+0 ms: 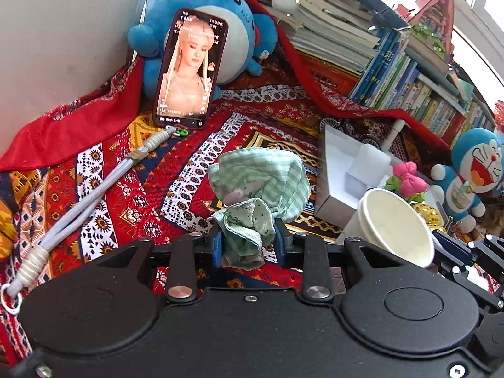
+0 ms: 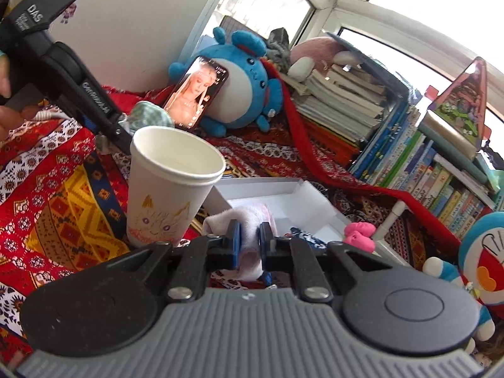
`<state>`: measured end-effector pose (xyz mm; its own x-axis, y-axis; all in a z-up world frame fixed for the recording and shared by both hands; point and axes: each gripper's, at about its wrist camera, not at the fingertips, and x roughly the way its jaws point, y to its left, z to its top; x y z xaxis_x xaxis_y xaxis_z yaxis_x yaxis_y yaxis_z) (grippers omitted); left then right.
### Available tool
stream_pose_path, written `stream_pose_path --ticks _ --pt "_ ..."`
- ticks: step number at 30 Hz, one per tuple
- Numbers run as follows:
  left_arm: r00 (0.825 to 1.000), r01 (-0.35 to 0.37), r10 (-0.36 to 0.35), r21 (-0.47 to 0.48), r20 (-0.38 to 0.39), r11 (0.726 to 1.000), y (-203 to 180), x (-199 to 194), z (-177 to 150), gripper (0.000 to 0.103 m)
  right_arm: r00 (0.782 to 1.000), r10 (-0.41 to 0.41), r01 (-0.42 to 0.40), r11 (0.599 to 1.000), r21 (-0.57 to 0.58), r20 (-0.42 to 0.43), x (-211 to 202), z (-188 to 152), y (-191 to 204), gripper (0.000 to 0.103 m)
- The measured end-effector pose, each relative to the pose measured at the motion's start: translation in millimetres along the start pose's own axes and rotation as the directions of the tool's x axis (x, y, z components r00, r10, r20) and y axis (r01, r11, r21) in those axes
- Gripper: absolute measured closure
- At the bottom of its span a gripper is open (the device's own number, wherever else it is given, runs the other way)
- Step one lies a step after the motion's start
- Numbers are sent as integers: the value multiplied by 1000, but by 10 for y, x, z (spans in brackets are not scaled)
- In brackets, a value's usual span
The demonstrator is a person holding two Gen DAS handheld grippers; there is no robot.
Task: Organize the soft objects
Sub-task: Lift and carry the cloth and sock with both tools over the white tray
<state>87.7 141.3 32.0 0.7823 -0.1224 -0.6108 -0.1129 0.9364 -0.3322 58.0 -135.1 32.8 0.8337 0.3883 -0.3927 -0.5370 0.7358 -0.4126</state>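
The left gripper [image 1: 249,239] is clamping a green cloth [image 1: 252,201] between its jaws; at three o'clock, the right gripper [image 2: 250,242] is pinching a pale pink cloth [image 2: 249,220].

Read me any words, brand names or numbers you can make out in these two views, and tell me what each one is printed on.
"DAS": white letters on the black body of the left gripper, right wrist view; smaller lines beneath are too small to read.
A white brand word along that gripper's arm: blurred, unreadable.
Phone screen: small white overlay text, too small to read.
Book spines: printing too small to read.
Paper cup: only a cat drawing, no words.
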Motion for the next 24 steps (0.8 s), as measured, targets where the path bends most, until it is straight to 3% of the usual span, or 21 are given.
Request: stream_pose_path --ticks 9,11,12,14,16,20,24 --pt "1000 1 -2 44 27 999 -126 -170 24 74 999 -23 22 999 35 29 -150 53 -90 94" --pt "1000 1 -3 48 25 999 -139 -177 14 74 1000 -9 9 999 46 12 -146 33 -94 83" --pt "1000 1 -2 49 23 999 -146 -181 8 74 1000 -2 1 999 48 5 -138 15 -94 68" --pt "1000 0 -1 52 18 999 -153 -177 -3 74 1000 12 -11 998 55 -14 -126 -25 -85 63" --pt "1000 -1 0 53 12 999 -152 -171 -14 74 999 18 -15 998 68 -32 -117 -69 -72 44" --pt "1000 -7 7 52 1 999 -143 -138 -32 74 997 52 -45 993 109 -59 -78 -125 -75 34" --pt "1000 -5 6 51 -13 999 -141 -98 -46 74 997 20 -10 992 125 -77 19 -132 -72 27"
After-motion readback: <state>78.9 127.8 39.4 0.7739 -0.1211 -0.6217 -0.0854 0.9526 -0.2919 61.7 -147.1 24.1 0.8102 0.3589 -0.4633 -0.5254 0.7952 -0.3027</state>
